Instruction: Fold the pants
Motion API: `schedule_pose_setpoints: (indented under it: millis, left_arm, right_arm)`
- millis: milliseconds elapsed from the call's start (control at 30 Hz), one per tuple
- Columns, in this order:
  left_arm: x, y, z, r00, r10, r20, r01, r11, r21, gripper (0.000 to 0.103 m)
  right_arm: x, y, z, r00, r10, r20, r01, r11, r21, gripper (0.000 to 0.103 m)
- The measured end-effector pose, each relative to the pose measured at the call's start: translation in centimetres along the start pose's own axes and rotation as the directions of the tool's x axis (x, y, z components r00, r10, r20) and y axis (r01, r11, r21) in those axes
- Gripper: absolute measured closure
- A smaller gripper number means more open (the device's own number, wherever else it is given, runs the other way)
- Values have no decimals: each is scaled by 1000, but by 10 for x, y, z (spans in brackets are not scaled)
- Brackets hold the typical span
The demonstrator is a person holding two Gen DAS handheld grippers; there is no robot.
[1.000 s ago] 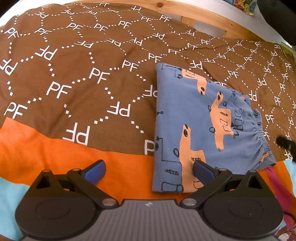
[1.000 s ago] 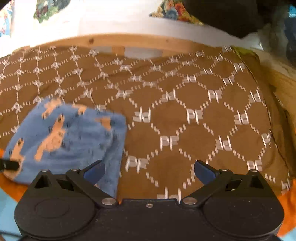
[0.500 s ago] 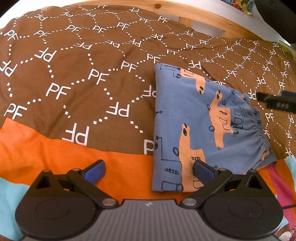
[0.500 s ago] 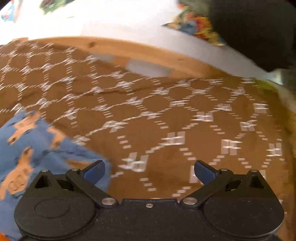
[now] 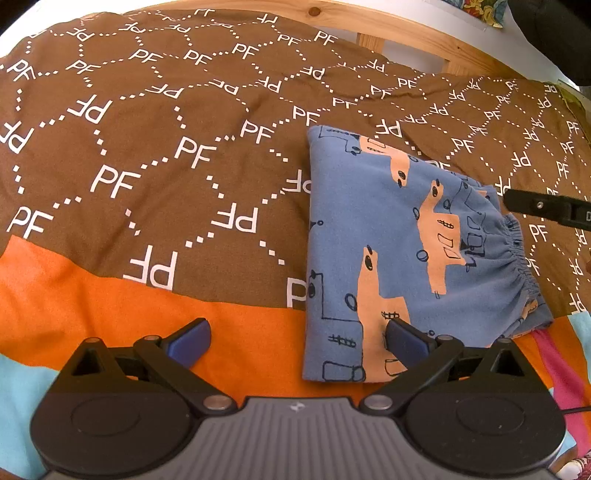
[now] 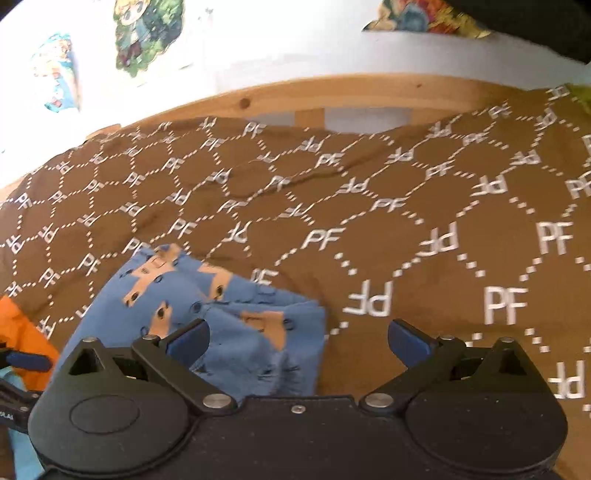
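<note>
pants (image 5: pixel 399 240): blue, lying folded into a compact rectangle on the bed (image 5: pixel 155 155), waistband at right, fold apparently complete; left claw (image 5: pixel 297 341) and right claw (image 6: pixel 297 339) both spread, empty, little left but tidying.

The right tongs (image 5: pixel 546 210) are cut off by the frame's edge.

Brown "PF" blanket (image 5: pixel 155 155) spread over bed; wooden bed frame (image 6: pixel 369 92) and wall stickers (image 6: pixel 147 33) seen behind.
</note>
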State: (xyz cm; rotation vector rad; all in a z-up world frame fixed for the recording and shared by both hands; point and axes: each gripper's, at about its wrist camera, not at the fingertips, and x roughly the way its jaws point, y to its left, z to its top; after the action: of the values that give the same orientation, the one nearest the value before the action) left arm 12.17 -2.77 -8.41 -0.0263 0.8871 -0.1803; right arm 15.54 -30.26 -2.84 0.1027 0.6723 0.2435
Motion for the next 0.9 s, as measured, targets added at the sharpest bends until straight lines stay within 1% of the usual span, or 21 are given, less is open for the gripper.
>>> schedule_pose_setpoints:
  millis: [100, 167, 233, 267, 300, 367, 433, 500, 533, 600, 667, 800, 833, 867, 900]
  left_arm:
    - [0, 0, 1, 1000, -5, -4, 5, 1000, -6, 0]
    - [-1, 2, 3, 1000, -16, -5, 16, 1000, -19, 0]
    - [-1, 4, 4, 999, -34, 4, 34, 999, -29, 0]
    - [-1, 4, 5, 999, -46, 10, 47, 998, -31, 0]
    - [-1, 4, 6, 998, -61, 19, 62, 998, -34, 0]
    - [-3, 5, 7, 995, -91, 47, 93, 995, -35, 0]
    - [-5, 7, 8, 989, -129, 68, 132, 991, -35, 0]
    - [-5, 10, 9, 982, -176, 66, 180, 983, -47, 0]
    - [-5, 13, 10, 976, -208, 63, 212, 975, -64, 0]
    - [-6, 16, 11, 969, -238, 65, 243, 965, -98, 0]
    - [-5, 18, 11, 967, -245, 66, 251, 961, -115, 1]
    - [-5, 17, 12, 967, -251, 52, 255, 959, -122, 10]
    - [-4, 17, 11, 966, -253, 48, 257, 959, -123, 13]
    - [-4, 16, 11, 965, -257, 45, 261, 958, -122, 14]
    - [-4, 16, 10, 965, -260, 42, 264, 957, -120, 17]
  right_arm:
    - [4, -1, 0, 1000, 11, -25, -11, 1000, 2, 1]
    - [8, -7, 0, 999, 32, -36, -31, 999, 42, 1]
    - [12, -17, -4, 996, 79, -38, -72, 986, 151, 1]
    - [16, -23, -6, 993, 112, -39, -101, 968, 229, 1]
    - [20, -28, -8, 991, 130, -42, -113, 953, 280, 1]
    - [24, -35, -13, 990, 134, -32, -115, 929, 352, 1]
    - [22, -36, -13, 991, 134, -7, -122, 920, 372, 1]
    - [22, -35, -11, 992, 123, -3, -113, 923, 368, 2]
    - [22, -34, -9, 993, 114, -5, -105, 927, 359, 5]
    - [23, -32, -7, 995, 96, -12, -86, 939, 332, 12]
    - [23, -30, -6, 997, 81, -15, -72, 945, 320, 27]
    - [26, -24, -10, 997, 73, -26, -61, 953, 297, 40]
    - [27, -23, -11, 997, 71, -28, -60, 956, 288, 45]
    - [28, -22, -12, 997, 71, -30, -59, 956, 286, 49]
    - [28, -21, -13, 997, 72, -28, -61, 954, 294, 50]
